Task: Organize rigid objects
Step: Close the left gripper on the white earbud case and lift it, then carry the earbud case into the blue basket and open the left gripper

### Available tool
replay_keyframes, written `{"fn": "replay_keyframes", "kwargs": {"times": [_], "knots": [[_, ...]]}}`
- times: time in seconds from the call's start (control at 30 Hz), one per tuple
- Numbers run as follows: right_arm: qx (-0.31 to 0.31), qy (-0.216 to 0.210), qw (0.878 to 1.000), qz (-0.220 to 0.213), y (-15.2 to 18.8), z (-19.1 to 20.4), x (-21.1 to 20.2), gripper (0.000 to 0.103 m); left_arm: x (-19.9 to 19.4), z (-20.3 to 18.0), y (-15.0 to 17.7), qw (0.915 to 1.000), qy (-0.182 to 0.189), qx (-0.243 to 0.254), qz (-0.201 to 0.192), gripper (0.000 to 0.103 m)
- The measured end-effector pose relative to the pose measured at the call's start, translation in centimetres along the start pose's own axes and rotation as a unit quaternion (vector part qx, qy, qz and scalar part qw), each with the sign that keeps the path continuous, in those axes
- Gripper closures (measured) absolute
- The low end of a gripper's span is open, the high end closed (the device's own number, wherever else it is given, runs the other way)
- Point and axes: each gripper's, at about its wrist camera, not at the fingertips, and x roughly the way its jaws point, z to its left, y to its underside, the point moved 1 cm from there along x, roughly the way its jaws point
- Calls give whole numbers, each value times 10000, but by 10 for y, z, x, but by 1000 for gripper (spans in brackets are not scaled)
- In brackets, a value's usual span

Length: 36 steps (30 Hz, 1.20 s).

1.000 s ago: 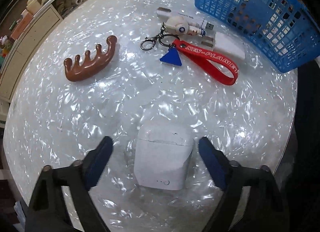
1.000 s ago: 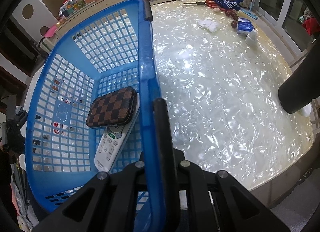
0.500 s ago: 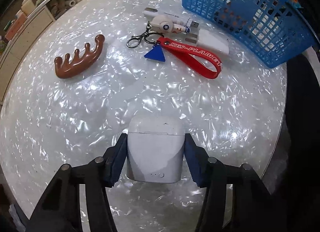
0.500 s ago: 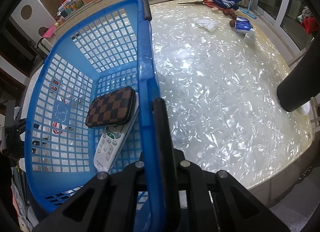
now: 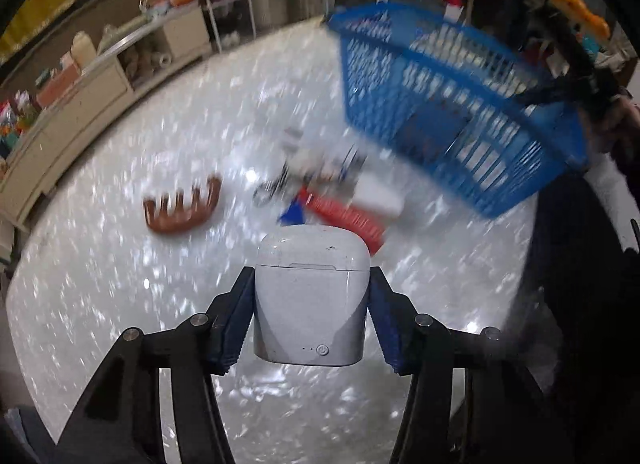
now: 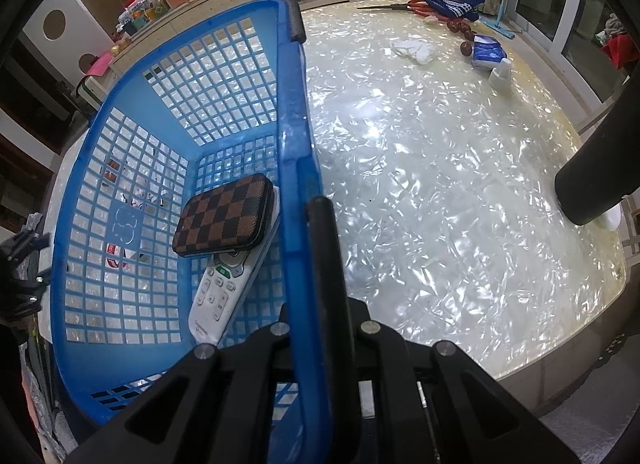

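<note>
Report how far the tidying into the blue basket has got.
Done: a checkered case and a remote lie in the blue basket, whose rim the right hand-held gripper clamps. In hand: the left hand-held gripper grips a white case. Left on the table: brown comb, red-strap keychain.

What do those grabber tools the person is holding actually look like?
Both are black plastic frames with angular cut-outs and round silver bolt heads. The left gripper has two fingers faced with ribbed dark-blue pads. On the right gripper, only a narrow black finger shows clearly. In the left wrist view, the right gripper carries dark cables, and a white cuff shows nearby.
</note>
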Motion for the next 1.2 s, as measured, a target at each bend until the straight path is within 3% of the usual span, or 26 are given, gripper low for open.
{"fn": "replay_keyframes", "kwargs": {"times": [0.53, 1.2], "knots": [[-59, 161, 9998, 70, 0, 4, -2, 97, -32, -84, -94, 9893, 518, 959, -970, 44], [-65, 109, 9999, 1, 2, 3, -8, 97, 17, -151, -144, 9778, 854, 1719, -836, 44]]}}
